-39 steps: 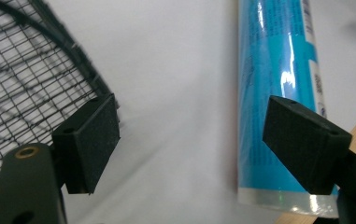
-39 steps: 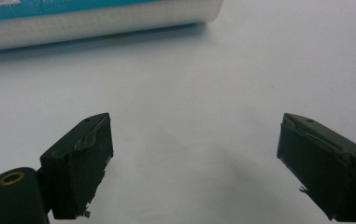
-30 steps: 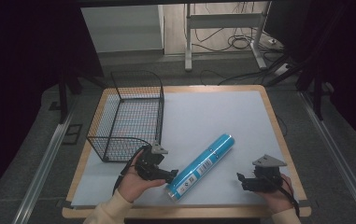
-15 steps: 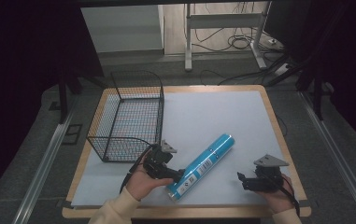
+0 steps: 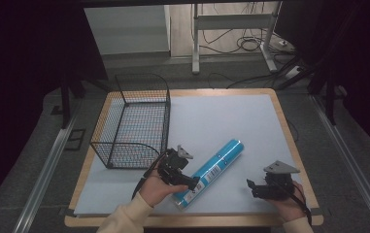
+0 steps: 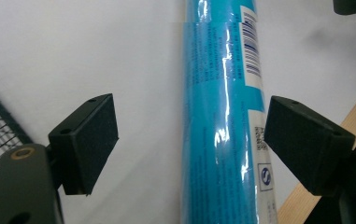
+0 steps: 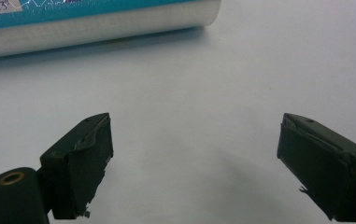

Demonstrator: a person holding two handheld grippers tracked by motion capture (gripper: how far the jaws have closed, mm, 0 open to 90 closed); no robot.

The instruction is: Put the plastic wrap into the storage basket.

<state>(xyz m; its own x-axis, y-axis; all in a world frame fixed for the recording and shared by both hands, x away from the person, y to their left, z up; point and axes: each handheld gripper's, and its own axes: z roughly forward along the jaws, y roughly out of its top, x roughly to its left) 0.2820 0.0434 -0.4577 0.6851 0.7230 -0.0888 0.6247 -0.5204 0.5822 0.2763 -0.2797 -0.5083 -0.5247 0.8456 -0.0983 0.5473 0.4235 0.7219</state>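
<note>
A long blue tube [image 5: 212, 171] with a white barcode label lies slantwise on the white sheet [image 5: 221, 121]. My left gripper [image 5: 191, 185] is at the tube's near end. In the left gripper view the tube [image 6: 222, 116] runs between the pads [image 6: 89, 140] of my left gripper [image 6: 192, 140], with a gap on each side. Its jaws have just been opening and stand open. My right gripper [image 5: 253, 187] rests to the right of the tube, apart from it. In the right gripper view my right gripper [image 7: 194, 158] is open over bare sheet, with the tube [image 7: 96, 23] farther ahead.
A black wire basket [image 5: 134, 121] stands on the left part of the table, just behind my left hand. The wooden table edge [image 5: 192, 221] runs close in front of both hands. The white sheet stretches bare behind the tube.
My left hand has slid right from beside the basket to the tube's near end, so the tube now lies between its jaws. The right hand and the tube have stayed put.
</note>
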